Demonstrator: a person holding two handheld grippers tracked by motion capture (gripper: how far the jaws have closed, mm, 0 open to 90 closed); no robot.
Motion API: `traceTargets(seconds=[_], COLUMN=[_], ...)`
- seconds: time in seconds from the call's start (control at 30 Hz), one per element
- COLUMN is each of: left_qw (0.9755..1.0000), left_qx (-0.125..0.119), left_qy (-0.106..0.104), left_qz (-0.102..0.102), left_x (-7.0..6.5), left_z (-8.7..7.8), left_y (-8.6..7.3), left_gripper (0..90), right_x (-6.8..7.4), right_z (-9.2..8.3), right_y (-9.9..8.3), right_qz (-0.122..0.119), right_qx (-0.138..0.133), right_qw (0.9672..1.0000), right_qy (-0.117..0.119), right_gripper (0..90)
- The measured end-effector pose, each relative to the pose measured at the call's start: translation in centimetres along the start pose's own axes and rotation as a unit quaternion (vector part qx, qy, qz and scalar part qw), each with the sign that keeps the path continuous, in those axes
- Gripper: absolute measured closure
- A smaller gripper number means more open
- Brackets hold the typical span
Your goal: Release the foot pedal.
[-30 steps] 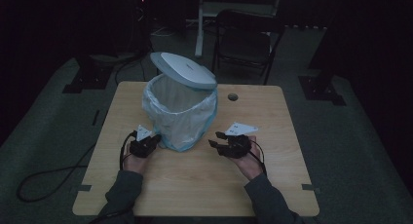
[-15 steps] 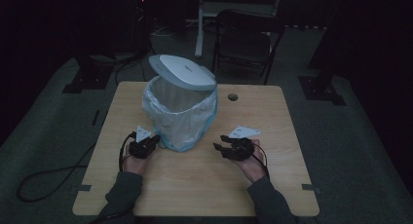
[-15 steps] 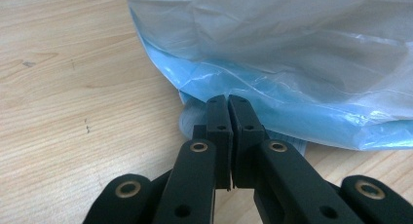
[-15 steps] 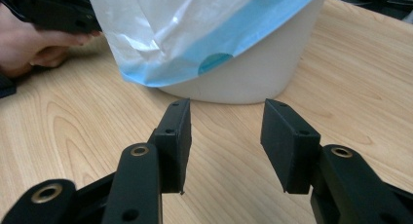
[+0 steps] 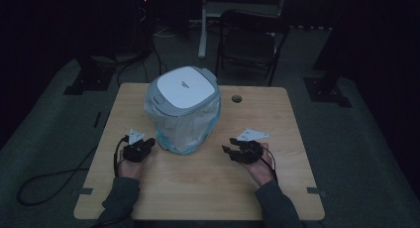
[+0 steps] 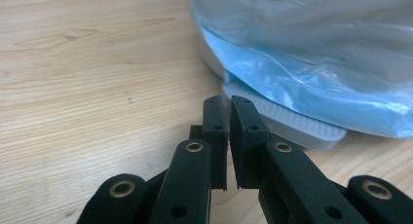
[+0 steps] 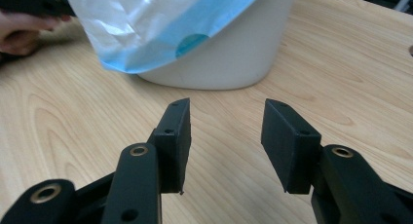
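Left gripper [image 5: 148, 144] fingers barely parted, just opening; right gripper [image 5: 229, 150] fingers apart, empty.

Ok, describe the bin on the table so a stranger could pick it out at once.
On the wooden table, look at the far middle, between the two hands. There stands the bin: grey-white, with a shut white lid and a blue plastic liner draped over its sides, the tallest thing on the table.

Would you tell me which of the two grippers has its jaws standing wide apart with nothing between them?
The right gripper: its jaws stand wide apart over bare table. The left gripper, at the bin's pedal, shows only a narrow slit.
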State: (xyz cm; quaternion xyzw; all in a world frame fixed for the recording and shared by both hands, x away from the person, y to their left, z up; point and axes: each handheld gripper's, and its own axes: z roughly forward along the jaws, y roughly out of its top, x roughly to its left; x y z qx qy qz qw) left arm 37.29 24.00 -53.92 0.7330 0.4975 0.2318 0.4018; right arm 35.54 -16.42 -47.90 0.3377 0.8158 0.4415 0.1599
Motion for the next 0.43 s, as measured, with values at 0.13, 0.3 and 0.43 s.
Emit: traceTargets(seconds=[0.13, 0.3, 0.43], left_qw=[1.0000, 1.0000, 0.9999], left_qx=[0.001, 0.002, -0.001], left_qy=[-0.001, -0.003, -0.003], left_qz=[-0.004, -0.009, -0.013], left_x=[0.3, 0.4, 0.5], left_z=[0.0, 0.0, 0.0], left_y=[0.0, -0.1, 0.0], left_gripper=[85.1, 85.1, 84.1], right_x=[-0.6, -1.2, -1.7], right_z=[0.4, 0.9, 1.1], right_y=[-0.3, -0.8, -1.1], right_qz=[-0.008, -0.019, -0.027], right_qx=[0.015, 0.041, 0.057], right_qw=[0.9997, 0.9983, 0.9970], right_qy=[-0.017, -0.035, -0.045], right_gripper=[52.2, 51.5, 51.1])
